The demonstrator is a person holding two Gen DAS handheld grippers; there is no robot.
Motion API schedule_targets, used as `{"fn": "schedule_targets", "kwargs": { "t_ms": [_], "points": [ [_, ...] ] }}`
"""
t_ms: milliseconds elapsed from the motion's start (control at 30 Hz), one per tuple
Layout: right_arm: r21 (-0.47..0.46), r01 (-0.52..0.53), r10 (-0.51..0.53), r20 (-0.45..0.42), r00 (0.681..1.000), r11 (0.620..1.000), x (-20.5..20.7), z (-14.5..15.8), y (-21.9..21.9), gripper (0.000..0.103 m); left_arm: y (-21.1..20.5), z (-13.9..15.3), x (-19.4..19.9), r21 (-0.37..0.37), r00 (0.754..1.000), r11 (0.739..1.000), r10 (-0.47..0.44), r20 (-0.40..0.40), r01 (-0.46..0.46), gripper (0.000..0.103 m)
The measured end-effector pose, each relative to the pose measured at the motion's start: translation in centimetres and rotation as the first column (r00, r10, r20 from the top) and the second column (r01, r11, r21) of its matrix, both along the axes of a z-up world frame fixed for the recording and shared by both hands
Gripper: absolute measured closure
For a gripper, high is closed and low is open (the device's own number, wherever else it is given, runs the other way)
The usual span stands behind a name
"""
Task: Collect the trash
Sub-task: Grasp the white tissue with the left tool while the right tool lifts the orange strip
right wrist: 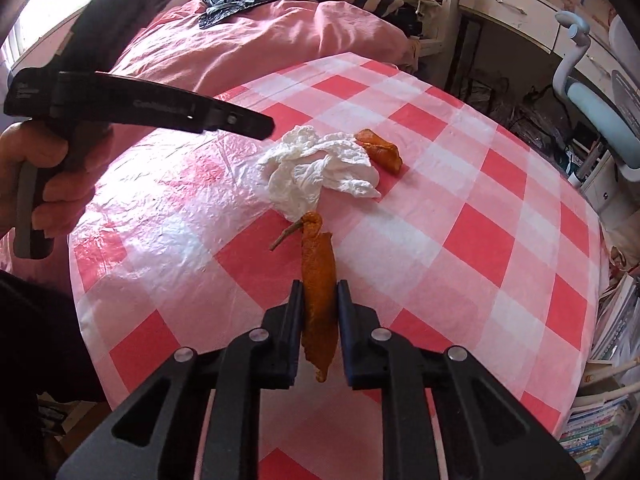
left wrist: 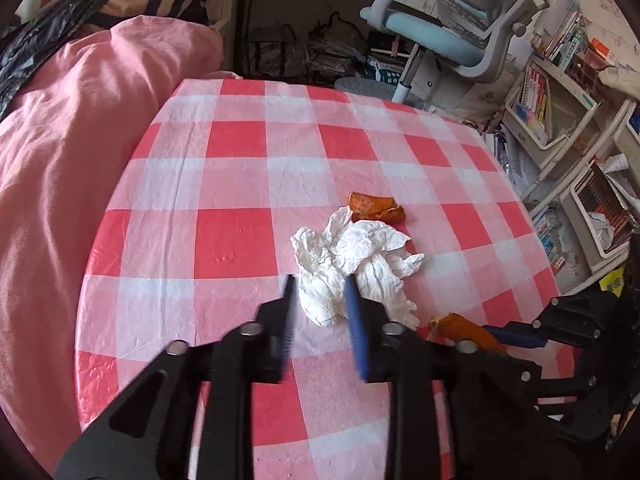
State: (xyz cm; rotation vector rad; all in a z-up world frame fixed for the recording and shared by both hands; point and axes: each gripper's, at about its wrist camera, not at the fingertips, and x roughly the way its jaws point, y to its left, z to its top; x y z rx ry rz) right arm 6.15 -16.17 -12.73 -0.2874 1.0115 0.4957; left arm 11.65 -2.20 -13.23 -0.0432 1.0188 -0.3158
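So the right gripper has its two fingers pinched onto a long orange peel strip, which runs lengthwise between them, its stem end poking out ahead of the fingertips and its ragged tail hanging down behind the pads. From the left wrist camera the same strip shows off to the right of the left fingers, sticking out of the other gripper's blue-padded tips. The left gripper is spread apart, holding nothing, with the crumpled white tissue sitting right between and just past its fingertips; the right fingertip looks to be touching or overlapping the tissue, though whether it really presses on it is hard to tell. Just beyond the tissue, touching its far edge, lies a second orange peel piece, curled up on the red-and-white checked tablecloth. In the right wrist view that tissue is straight ahead of the fingers, past the strip's tip, and the person's left hand is wrapped around the left gripper's handle over to the left. A pink blanket is bunched beside the table on the left.
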Motion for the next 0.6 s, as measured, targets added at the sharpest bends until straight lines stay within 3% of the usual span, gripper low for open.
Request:
{"fn": "schedule_targets", "kwargs": {
  "t_ms": [33, 267, 300, 367, 400, 433, 600],
  "points": [
    [-0.005, -0.001, 0.001, -0.005, 1.000, 1.000, 0.0, -0.2, 0.1, 0.086, -0.4, -0.4, 0.3, 0.027, 1.000, 1.000, 0.012, 0.007, -0.012, 0.053],
    [0.004, 0.007, -0.006, -0.031, 1.000, 1.000, 0.6, -1.2, 0.0, 0.081, -1.7, -1.8, 1.7, 0.088, 1.000, 0.996, 0.024, -0.001, -0.024, 0.046],
    [0.007, 0.008, -0.008, -0.031, 0.999, 1.000, 0.7, -1.2, -0.1, 0.081, -1.6, -2.1, 1.9, 0.085, 1.000, 0.996, 0.028, -0.013, -0.026, 0.049],
    [0.013, 0.008, -0.008, -0.028, 1.000, 1.000, 0.9, -1.3, -0.2, 0.080, -1.4, -2.2, 2.0, 0.083, 0.999, 0.996, 0.033, -0.013, -0.032, 0.068],
    [0.014, 0.008, -0.007, -0.028, 1.000, 1.000, 0.9, -1.3, -0.1, 0.080, -1.3, -2.1, 2.1, 0.072, 0.999, 0.997, 0.033, -0.023, -0.031, 0.083],
    [0.014, 0.007, -0.007, -0.027, 1.000, 1.000, 1.0, -1.3, -0.1, 0.080, -0.8, -2.0, 2.2, 0.041, 0.998, 0.998, 0.039, -0.040, -0.038, 0.088],
    [-0.003, -0.009, 0.009, -0.015, 1.000, 1.000, 0.8, -1.2, 0.3, 0.085, 0.6, -0.6, 2.0, -0.030, 0.998, 0.998, 0.059, -0.034, -0.060, 0.094]
  ]
}}
